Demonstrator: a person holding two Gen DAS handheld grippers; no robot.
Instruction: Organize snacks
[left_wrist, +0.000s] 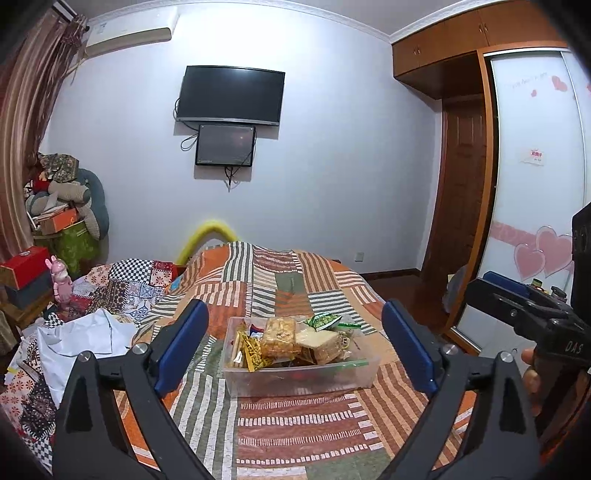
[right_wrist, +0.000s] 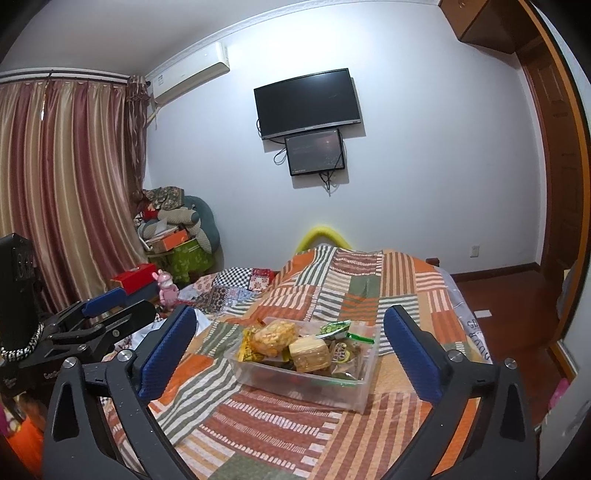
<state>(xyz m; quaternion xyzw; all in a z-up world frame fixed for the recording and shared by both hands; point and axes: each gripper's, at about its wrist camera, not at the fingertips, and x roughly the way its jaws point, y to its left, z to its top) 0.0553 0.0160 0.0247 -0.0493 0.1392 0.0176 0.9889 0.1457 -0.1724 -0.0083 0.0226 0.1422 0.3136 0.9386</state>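
Note:
A clear plastic box (left_wrist: 295, 380) filled with snack packets stands on the striped patchwork quilt (left_wrist: 295, 435). On top lie an orange cracker pack (left_wrist: 277, 336), a pale wafer pack (left_wrist: 321, 343), yellow packets (left_wrist: 253, 350) and a green packet (left_wrist: 324, 320). My left gripper (left_wrist: 294, 308) is open, its blue pads spread wide before the box with nothing between them. The right wrist view shows the same box (right_wrist: 306, 384), and my right gripper (right_wrist: 290, 312) is likewise open and empty short of it. Each gripper shows in the other's view: the right gripper (left_wrist: 517, 299), the left gripper (right_wrist: 107, 306).
A crumpled white cloth (left_wrist: 88, 332) and a checked quilt (left_wrist: 129, 280) lie left of the box. A pink rabbit figure (left_wrist: 61, 280), a red box (left_wrist: 24, 266) and piled cushions (left_wrist: 70, 199) crowd the left corner. A wardrobe (left_wrist: 532, 184) and wooden floor (left_wrist: 402, 284) are to the right.

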